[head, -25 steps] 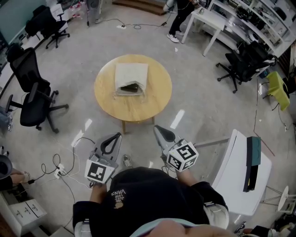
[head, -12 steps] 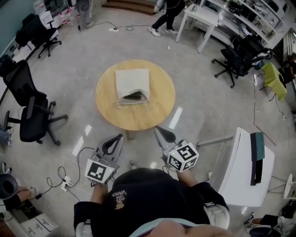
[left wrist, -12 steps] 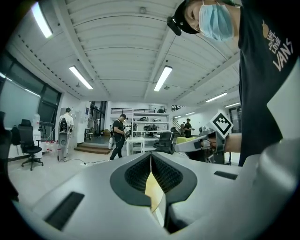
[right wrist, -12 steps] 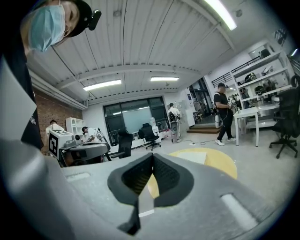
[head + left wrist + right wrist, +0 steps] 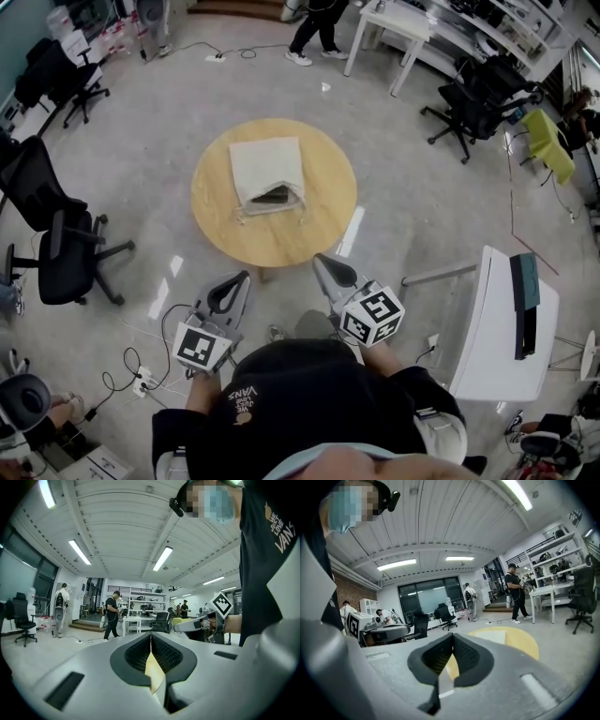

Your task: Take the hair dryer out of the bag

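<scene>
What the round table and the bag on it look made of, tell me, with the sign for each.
Round table: looks like light wood or wood veneer, smooth with a low sheen; even honey colour, grain too small to see.
Bag: looks like off-white woven cloth, matte; it lies flat with soft folds and a slack open mouth.

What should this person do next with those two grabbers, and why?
Probably carry both forward to the mouth of the bag. It lies on the round table, open end toward the person, dark hair dryer showing there; the left gripper and right gripper hang short of the table, jaws shut and empty.
</scene>
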